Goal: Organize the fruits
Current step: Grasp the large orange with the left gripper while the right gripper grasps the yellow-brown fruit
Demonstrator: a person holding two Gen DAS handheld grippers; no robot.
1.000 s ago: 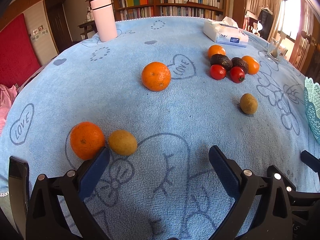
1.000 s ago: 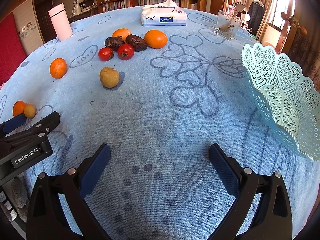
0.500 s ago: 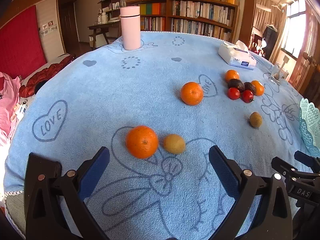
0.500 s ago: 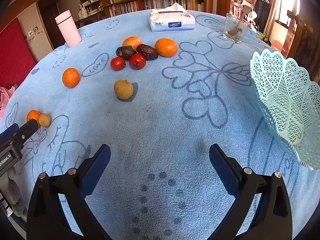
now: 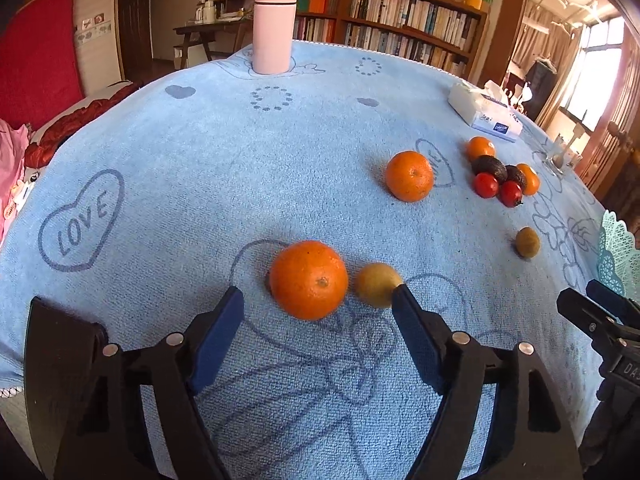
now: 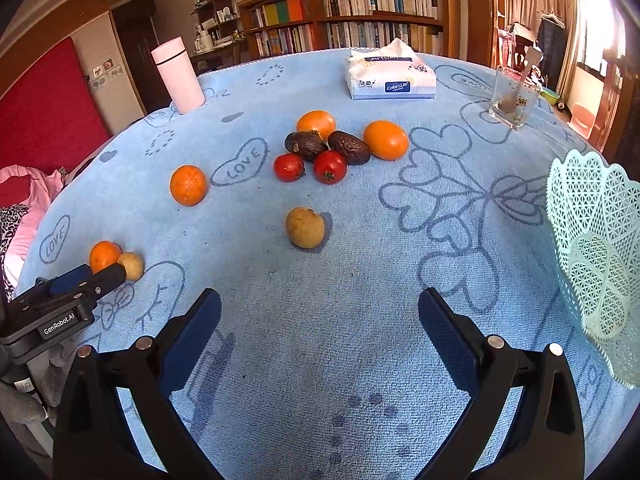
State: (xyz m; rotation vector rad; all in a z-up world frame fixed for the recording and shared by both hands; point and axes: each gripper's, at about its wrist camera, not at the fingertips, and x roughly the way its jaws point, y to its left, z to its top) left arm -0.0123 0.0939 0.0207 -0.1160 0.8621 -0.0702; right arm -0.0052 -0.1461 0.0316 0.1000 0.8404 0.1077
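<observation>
Left gripper (image 5: 318, 294) at the orange (image 5: 308, 279).
I held its fingers open around the orange (kiwi (image 5: 377, 285) touching at 3 o'clock); my right gripper (image 6: 319, 308) was open, empty.

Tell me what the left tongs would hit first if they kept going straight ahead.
Most likely the near orange, centred between the open left tongs; the right finger's tip already overlaps the small brown fruit beside it.

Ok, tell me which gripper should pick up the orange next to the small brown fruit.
Left. The left gripper is open with that orange right between its jaws; the right gripper faces bare cloth, farther off.
</observation>
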